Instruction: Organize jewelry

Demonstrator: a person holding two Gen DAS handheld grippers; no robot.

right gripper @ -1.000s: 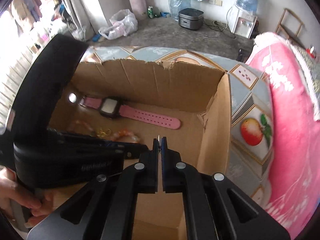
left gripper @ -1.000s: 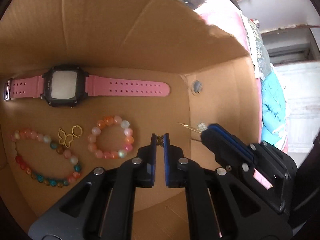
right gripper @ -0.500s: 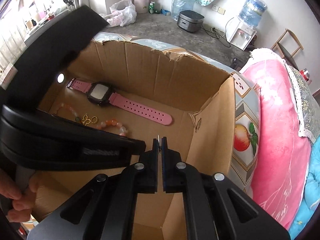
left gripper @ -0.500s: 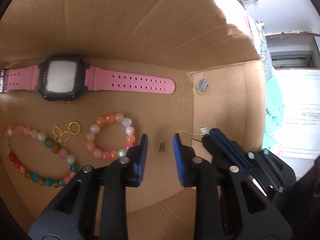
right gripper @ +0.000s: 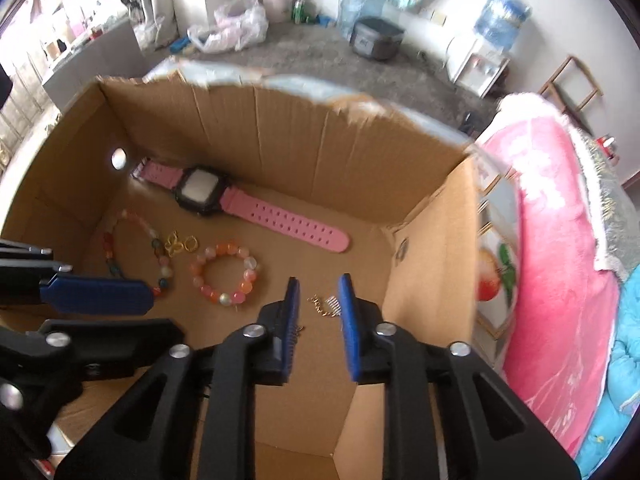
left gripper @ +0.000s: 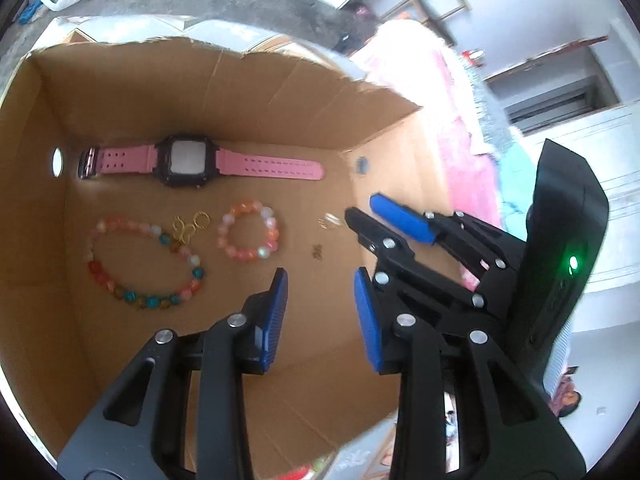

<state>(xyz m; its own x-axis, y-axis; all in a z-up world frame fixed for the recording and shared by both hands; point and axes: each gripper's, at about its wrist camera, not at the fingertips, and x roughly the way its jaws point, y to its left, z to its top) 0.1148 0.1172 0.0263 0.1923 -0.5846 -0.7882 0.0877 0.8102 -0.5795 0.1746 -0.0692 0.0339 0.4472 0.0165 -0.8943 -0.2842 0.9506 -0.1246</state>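
A cardboard box (right gripper: 360, 152) fills my view, with grey floor and a pink blanket (right gripper: 552, 248) beyond its walls. On the box floor lie a pink watch (left gripper: 188, 160), a long bead bracelet (left gripper: 140, 264), a small bead bracelet (left gripper: 249, 236) and gold rings (left gripper: 190, 226). My left gripper (left gripper: 320, 276) has just been opening; its jaws stand apart with nothing between them, and a tiny gold piece (left gripper: 317, 251) lies on the cardboard just ahead of the tips. My right gripper (right gripper: 318, 284) has also just been opening, jaws apart, and a small gold chain piece (right gripper: 324, 305) rests on the floor between its blue pads (right gripper: 347, 312), not pressed by them.
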